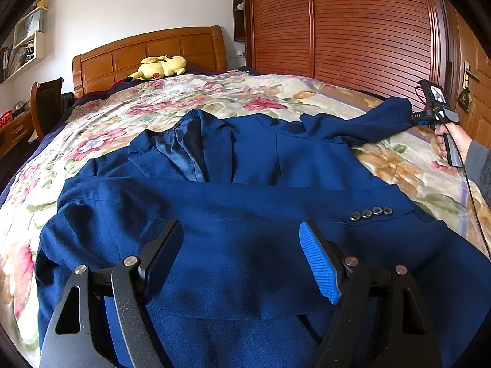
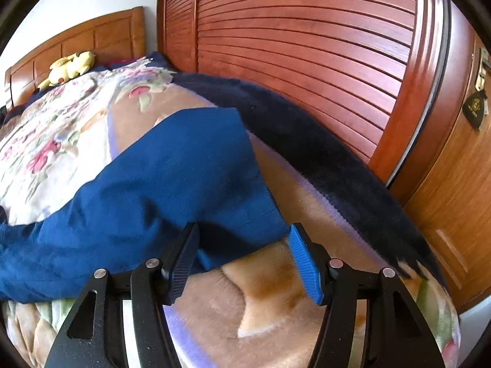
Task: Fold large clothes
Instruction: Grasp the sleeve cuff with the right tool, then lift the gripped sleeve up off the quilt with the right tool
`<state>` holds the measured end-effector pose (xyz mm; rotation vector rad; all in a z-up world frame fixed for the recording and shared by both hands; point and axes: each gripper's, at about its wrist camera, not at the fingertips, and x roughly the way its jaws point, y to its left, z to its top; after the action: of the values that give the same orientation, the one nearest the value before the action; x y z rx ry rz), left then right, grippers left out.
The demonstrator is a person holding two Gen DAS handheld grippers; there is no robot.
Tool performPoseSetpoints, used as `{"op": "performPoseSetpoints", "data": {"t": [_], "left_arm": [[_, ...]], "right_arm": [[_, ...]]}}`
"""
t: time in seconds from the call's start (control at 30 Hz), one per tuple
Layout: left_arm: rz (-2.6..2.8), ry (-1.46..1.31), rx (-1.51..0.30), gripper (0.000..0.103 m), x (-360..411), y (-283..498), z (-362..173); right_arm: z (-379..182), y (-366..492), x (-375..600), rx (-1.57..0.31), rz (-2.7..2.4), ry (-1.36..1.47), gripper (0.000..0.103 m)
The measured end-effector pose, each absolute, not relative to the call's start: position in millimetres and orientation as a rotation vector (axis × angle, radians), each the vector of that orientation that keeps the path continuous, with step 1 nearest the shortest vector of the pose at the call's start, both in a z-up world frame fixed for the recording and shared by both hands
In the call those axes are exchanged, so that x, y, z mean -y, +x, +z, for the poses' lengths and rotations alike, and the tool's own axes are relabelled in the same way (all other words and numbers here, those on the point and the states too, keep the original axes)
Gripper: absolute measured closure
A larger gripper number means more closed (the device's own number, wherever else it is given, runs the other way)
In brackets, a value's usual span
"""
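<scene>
Cuff buttons (image 1: 370,212) — left view only.

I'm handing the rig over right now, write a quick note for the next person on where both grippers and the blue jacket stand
Left gripper: open, above the jacket's lower part, holding nothing.
Right gripper: at the cuff end of the outstretched sleeve; the cuff sits between its jaws, but the pads do not visibly press on it yet.
Blue jacket: lies front up on the floral blanket, lapels open. One sleeve is already folded across the front, its cuff buttons showing.
Left to do: grip the outstretched sleeve, fold it in over the body, then fold the jacket up.
</scene>
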<state>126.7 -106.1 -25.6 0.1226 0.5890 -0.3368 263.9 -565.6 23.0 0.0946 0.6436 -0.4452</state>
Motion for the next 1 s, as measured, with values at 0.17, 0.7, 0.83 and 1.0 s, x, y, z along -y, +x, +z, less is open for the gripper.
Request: {"op": "performPoseSetpoints", "data": {"t": [0.17,0.7,0.83,1.0], "left_arm": [[-0.337,0.118,-0.576,0.024,104,125,-24],[-0.353,0.078,-0.499,0.024,75,86,12],[-0.358,0.087,-0.493,0.024,68,75,17],[-0.354,0.072,-0.491,0.024,50,64,24]], "right_arm": [[39,261,551,-0.619,-0.412,0.025,0.098],[122,167,392,-0.405,-0.164,-0.242,0.099],[133,147,370,-0.382,-0.121,-0.268,0.099],[143,128,332,-0.351,-0.062,-0.309,0.099]]}}
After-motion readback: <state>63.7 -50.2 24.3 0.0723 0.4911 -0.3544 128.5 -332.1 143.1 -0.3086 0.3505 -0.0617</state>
